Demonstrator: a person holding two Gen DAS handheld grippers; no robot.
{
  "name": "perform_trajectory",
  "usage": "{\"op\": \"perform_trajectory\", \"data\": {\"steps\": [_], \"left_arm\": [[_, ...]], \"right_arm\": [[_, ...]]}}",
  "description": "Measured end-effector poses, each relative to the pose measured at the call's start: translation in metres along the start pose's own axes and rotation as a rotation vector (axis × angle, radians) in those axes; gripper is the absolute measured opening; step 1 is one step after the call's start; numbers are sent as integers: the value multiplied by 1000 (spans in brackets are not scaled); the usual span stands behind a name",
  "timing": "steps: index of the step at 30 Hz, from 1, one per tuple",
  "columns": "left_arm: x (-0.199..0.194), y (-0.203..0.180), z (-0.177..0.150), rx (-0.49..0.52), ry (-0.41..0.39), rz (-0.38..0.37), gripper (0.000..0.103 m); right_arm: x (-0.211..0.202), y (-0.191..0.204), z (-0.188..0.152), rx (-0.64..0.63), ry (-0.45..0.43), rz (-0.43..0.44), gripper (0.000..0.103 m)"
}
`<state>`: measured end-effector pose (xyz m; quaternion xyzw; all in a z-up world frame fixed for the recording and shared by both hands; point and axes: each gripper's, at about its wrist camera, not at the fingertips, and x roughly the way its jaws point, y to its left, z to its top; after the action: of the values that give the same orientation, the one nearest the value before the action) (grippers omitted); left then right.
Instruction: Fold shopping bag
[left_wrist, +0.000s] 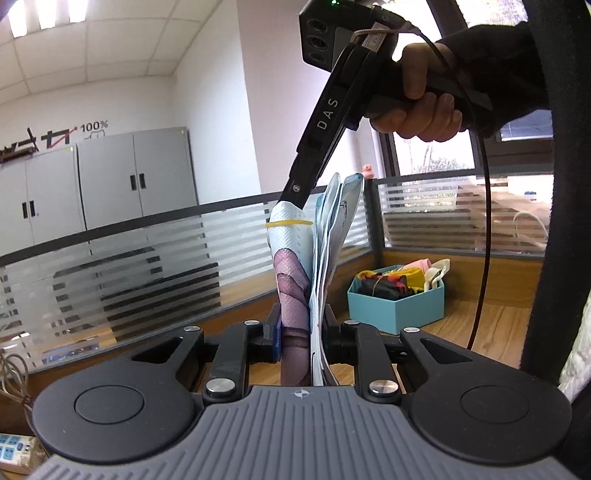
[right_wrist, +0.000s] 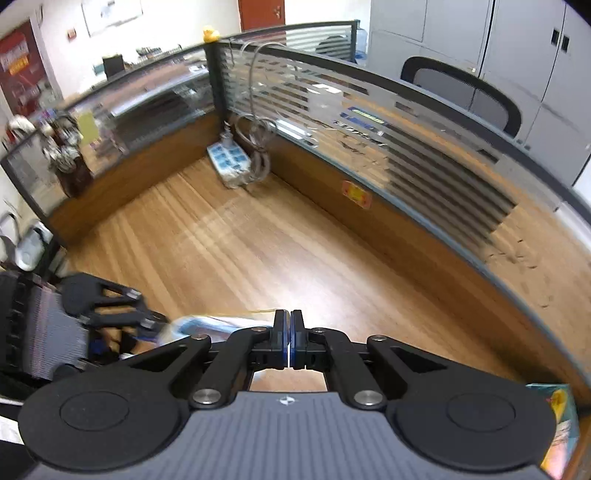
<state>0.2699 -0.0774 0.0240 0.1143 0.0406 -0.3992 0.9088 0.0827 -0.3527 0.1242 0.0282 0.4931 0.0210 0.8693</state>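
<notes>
My left gripper (left_wrist: 301, 332) is shut on the folded shopping bag (left_wrist: 295, 280), a light blue and purple bundle that stands upright between its pads. A yellow rubber band (left_wrist: 290, 222) circles the bag's upper part. My right gripper (left_wrist: 293, 195), held by a person's hand (left_wrist: 424, 99), reaches down from the upper right to the band. In the right wrist view the right gripper (right_wrist: 289, 321) has its pads pressed together, with the thin yellow band (right_wrist: 260, 311) running into them. The bag (right_wrist: 207, 325) and the left gripper (right_wrist: 155, 325) lie blurred to its left.
A teal hexagonal box (left_wrist: 397, 306) with colourful folded bags stands on the wooden desk (right_wrist: 258, 240) at the right. A power strip with cables (right_wrist: 229, 158) sits in the far corner. Striped glass partitions (right_wrist: 406, 147) bound the desk.
</notes>
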Motion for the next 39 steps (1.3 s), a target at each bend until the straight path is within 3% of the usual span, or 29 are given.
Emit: {"op": "perform_trajectory", "data": {"steps": [4, 8, 12, 16, 24, 31, 39], "left_arm": [[1, 4, -1, -26, 18, 5, 23], [6, 14, -5, -120, 72, 15, 24], [8, 32, -9, -251, 86, 50, 24], [2, 63, -14, -473, 52, 54, 25], [-9, 122, -34, -978, -96, -52, 29], [-5, 121, -30, -1013, -90, -148, 38], [1, 123, -38, -1101, -99, -196, 41]], "right_arm": [[1, 6, -3, 5, -19, -14, 1], [-8, 9, -4, 35, -74, 4, 1], [-20, 23, -6, 75, -167, 107, 1], [-26, 39, -12, 78, -210, 146, 1], [-29, 43, -25, 132, -242, 140, 1], [-25, 41, -26, 171, -280, 115, 1], [-20, 40, -22, 181, -290, 112, 1]]}}
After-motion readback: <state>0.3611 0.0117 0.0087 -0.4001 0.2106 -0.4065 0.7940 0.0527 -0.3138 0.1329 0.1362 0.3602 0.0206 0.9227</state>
